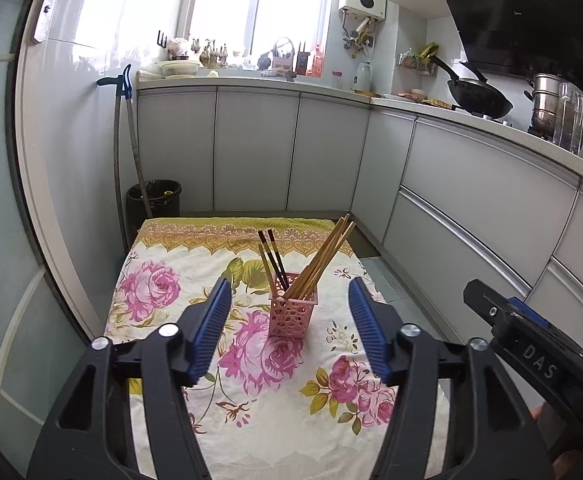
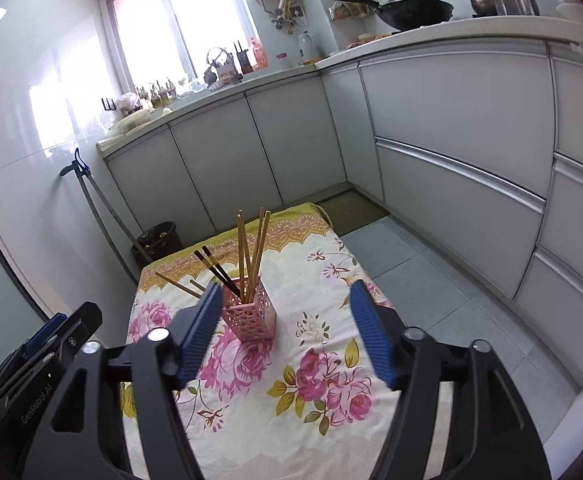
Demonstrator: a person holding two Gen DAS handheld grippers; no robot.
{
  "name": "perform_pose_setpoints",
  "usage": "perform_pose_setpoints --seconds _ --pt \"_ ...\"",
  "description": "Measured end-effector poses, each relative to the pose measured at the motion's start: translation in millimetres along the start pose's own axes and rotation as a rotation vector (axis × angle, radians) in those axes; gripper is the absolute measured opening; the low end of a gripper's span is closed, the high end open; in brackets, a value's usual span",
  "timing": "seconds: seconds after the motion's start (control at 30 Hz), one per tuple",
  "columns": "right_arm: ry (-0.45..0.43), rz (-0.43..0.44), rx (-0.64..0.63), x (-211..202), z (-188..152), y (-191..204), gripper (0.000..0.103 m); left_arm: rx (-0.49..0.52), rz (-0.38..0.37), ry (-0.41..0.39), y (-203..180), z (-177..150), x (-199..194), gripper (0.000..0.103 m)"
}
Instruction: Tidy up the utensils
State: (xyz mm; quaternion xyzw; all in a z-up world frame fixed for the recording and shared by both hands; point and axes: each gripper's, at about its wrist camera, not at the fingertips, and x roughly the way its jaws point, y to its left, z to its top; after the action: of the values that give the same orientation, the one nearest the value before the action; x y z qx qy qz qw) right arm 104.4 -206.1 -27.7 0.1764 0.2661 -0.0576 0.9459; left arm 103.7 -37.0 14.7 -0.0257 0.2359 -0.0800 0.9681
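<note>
Pink holder [image 1: 292, 306] stands full of chopsticks [image 1: 319, 258]; both grippers' jaws spread, empty.

A home kitchen: grey cabinets [image 1: 251, 148] run under a white counter [image 1: 471, 118] along the far and right walls. A wok [image 1: 479, 98] and steel pot [image 1: 545, 104] sit on the right under a black hood [image 1: 523, 12]; a kettle [image 1: 362, 76] stands near the far window [image 1: 219, 4].
</note>
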Motion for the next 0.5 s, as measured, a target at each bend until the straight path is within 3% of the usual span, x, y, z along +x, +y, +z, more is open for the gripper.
perform_pose_setpoints --seconds 0.03,0.07,0.2,0.5 --pt "-0.026 0.017 -0.003 -6 -2 0 0.090 0.004 0.004 -0.001 0 -2 -4 0.075" --pt "-0.048 0.024 -0.012 -13 -4 0 0.090 0.007 0.007 -0.002 0 -4 -7 0.084" --pt "-0.043 0.080 -0.032 -29 -3 -1 0.092 0.021 0.024 -0.027 -3 -7 -27 0.087" --pt "-0.095 -0.002 -0.127 -57 -6 -3 0.092 0.063 0.047 -0.087 -13 -9 -58 0.088"
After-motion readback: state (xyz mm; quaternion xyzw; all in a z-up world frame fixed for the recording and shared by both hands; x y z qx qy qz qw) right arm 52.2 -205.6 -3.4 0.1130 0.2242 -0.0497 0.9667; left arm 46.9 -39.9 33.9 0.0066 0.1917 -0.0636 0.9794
